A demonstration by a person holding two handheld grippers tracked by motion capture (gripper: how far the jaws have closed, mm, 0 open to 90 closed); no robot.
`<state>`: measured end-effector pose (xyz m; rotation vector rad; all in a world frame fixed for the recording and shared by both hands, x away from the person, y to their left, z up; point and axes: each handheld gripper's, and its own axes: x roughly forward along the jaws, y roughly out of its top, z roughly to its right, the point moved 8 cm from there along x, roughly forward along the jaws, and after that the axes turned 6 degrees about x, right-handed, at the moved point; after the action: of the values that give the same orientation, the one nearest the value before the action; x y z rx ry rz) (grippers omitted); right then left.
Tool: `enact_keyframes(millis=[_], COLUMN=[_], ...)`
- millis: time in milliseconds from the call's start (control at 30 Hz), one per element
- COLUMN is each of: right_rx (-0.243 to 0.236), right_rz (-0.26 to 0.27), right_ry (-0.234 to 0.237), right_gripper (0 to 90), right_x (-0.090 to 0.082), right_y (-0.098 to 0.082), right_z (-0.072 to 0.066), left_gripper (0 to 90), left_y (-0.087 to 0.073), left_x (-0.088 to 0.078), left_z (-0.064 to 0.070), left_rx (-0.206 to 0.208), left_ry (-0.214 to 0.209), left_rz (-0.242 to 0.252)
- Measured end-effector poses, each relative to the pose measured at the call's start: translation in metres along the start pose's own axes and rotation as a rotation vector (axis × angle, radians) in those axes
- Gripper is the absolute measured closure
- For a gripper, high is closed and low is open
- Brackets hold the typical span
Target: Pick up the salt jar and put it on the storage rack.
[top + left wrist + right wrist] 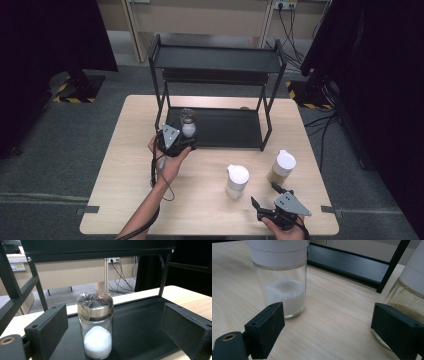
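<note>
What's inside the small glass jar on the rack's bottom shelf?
The small glass jar holds white powder, heaped in its lower part. Its wrapped metal lid hides the very top.

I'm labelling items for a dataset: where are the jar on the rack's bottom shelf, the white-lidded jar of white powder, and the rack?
Shelf jar [97, 341], left gripper view: glass body.
White-lidded jar [284, 293], right gripper view: glass body.
Rack [215, 59], high view: top shelf.
</note>
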<state>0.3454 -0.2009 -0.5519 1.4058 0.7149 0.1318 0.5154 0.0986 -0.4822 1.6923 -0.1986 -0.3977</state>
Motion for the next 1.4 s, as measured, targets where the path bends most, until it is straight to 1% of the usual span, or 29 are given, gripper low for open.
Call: enact_keyframes(millis=[133, 200, 500, 567, 667, 800, 967, 1167, 1400], right_rx=[-0.001, -0.001, -0.001, 0.000, 0.000, 0.000, 0.000, 0.000, -0.001], right_rz=[-0.001, -0.001, 0.000, 0.001, 0.001, 0.001, 0.001, 0.002, 0.002], right_ry=[0.000, 0.000, 0.000, 0.000, 0.000, 0.000, -0.001, -0.001, -0.002], right_gripper=[11.7, 11.7, 11.7, 11.7, 11.7, 11.7, 11.7, 11.7, 11.7], right_x=[0.000, 0.000, 0.000, 0.000, 0.000, 0.000, 0.000, 0.000, 0.000], right_y=[0.000, 0.000, 0.000, 0.000, 0.000, 0.000, 0.000, 0.000, 0.000], right_z=[0.000, 0.000, 0.000, 0.000, 0.000, 0.000, 0.000, 0.000, 0.000], left_gripper=[6.4, 6.4, 6.1, 6.1, 6.1, 6.1, 6.1, 6.0, 5.9], left_y=[0.001, 0.003, 0.003, 0.004, 0.005, 0.006, 0.006, 0.004, 0.002], left_x=[-0.007, -0.010, -0.022, -0.024, -0.030, -0.039, -0.050, -0.063, -0.072], left_z=[0.002, 0.004, 0.011, 0.011, 0.012, 0.015, 0.021, 0.027, 0.033], left_rx=[-0.007, -0.011, -0.006, -0.012, -0.005, -0.008, -0.003, -0.027, -0.031], left_ry=[0.000, -0.006, -0.025, -0.029, -0.033, -0.044, -0.062, -0.086, -0.101], left_rz=[0.019, 0.026, 0.032, 0.035, 0.042, 0.049, 0.056, 0.057, 0.061])
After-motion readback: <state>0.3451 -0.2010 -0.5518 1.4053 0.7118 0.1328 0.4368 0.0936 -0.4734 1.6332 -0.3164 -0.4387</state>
